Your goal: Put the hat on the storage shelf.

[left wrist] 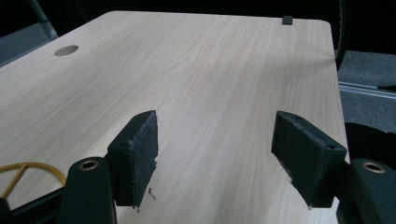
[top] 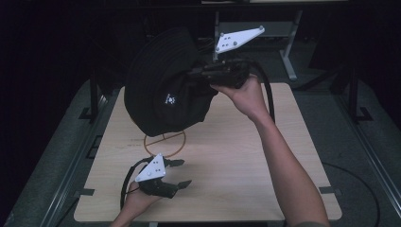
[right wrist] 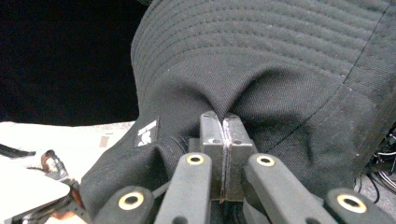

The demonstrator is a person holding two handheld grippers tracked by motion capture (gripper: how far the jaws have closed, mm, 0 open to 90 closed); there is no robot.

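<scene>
A black bucket hat (top: 163,90) with a small white logo hangs in the air above the far half of the wooden table (top: 227,156). My right gripper (top: 196,73) is shut on a pinch of the hat's crown fabric (right wrist: 224,109), its pads pressed together. My left gripper (top: 182,172) rests low near the table's front left edge, open, with nothing between its black pads (left wrist: 135,154). A thin yellow ring with a cross line (top: 165,142) lies on the table under the hat; its edge (left wrist: 28,170) shows in the left gripper view.
A round hole (left wrist: 66,50) sits in the tabletop toward its far side. Dark floor and metal frame rails (top: 90,101) surround the table. A grey desk leg (top: 287,56) stands behind the table at the right.
</scene>
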